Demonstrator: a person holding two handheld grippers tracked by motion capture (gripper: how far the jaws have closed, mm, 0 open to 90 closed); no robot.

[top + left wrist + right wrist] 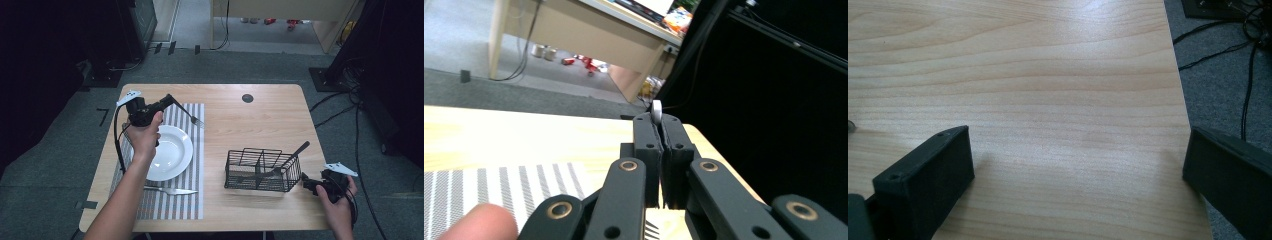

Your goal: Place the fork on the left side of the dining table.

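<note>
The high view is evenly lit from above, with the pale wooden surface point(260, 120) bright and both side edges falling into near-black darkness. Objects cast soft, short shadows. The white plate point(175, 155) looks slightly washed out. In the left gripper view, a blurred fingertip point(479, 222) sits close to the lens. The right gripper view shows a broad pale sheen across the wood grain point(1058, 75) and soft, slightly blurred jaws.

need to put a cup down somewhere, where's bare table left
Free: the wood between the striped placemat and the wire caddy, running back past the round grommet to the far right corner. Crowded: the mat, with the plate, the knife, and the left gripper holding a fork.
</note>
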